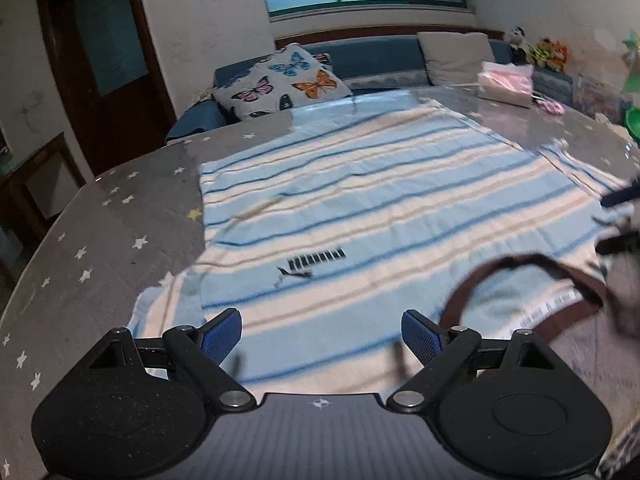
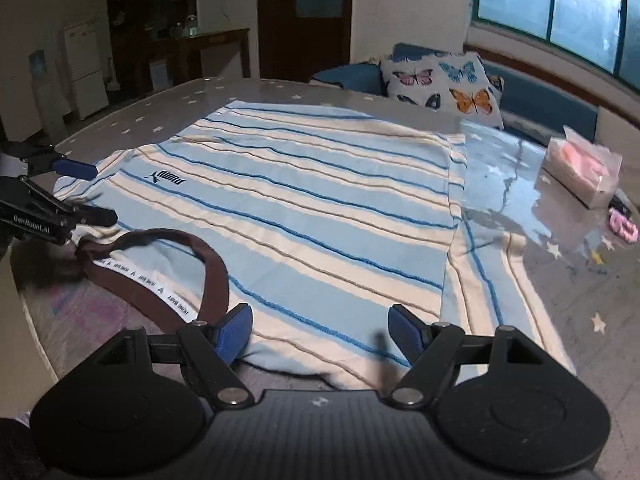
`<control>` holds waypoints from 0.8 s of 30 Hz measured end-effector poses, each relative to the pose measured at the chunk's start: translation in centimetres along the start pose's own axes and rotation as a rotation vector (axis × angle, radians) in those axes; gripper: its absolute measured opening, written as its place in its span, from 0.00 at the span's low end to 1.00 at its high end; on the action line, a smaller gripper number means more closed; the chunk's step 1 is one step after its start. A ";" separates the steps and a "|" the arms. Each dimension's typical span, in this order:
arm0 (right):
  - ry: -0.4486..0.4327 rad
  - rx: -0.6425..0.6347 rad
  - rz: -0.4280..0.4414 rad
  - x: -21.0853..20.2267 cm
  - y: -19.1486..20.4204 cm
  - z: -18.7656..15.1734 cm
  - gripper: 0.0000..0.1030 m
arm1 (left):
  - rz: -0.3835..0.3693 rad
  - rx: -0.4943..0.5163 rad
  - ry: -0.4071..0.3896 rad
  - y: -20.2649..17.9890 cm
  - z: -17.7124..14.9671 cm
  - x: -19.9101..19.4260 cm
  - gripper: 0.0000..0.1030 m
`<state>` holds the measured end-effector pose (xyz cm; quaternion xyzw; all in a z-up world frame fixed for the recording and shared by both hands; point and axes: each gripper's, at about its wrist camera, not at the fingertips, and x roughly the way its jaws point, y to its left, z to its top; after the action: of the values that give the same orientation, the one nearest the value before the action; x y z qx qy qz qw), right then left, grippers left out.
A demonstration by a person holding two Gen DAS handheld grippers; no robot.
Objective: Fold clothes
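A light blue and cream striped T-shirt (image 1: 360, 208) with a brown collar (image 1: 520, 276) lies flat, front up, on the grey star-patterned table (image 1: 100, 248). It also shows in the right wrist view (image 2: 312, 200), collar (image 2: 168, 272) nearest. My left gripper (image 1: 322, 334) is open and empty above the shirt's left shoulder near its sleeve. It also shows in the right wrist view (image 2: 88, 192) at the far left. My right gripper (image 2: 320, 334) is open and empty above the right shoulder. Its fingers (image 1: 620, 220) show at the left view's right edge.
A clear pack of pink items (image 2: 580, 172) and a pink object (image 2: 624, 228) sit on the table's far right. A blue sofa (image 1: 360, 60) with a butterfly cushion (image 1: 280, 80) stands behind the table. A dark door (image 1: 100, 60) is at the left.
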<state>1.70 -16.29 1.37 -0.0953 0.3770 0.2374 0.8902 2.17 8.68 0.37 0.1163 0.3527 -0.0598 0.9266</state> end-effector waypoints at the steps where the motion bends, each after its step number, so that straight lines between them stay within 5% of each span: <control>1: 0.016 -0.007 0.009 0.3 0.1 0.0 0.74 | 0.005 -0.002 0.002 0.1 0.2 0.2 0.87; 13: 0.021 -0.046 0.007 0.8 -1.3 2.6 0.71 | 0.073 -0.026 0.024 1.9 2.7 2.6 0.87; 24: -0.029 0.174 -0.193 -0.5 -7.0 0.4 0.69 | 0.022 -0.017 0.017 -1.0 3.2 3.0 0.90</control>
<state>5.09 -22.38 1.94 -0.0501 0.3722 0.1183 0.9192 6.27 6.78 0.50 0.1128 0.3596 -0.0456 0.9251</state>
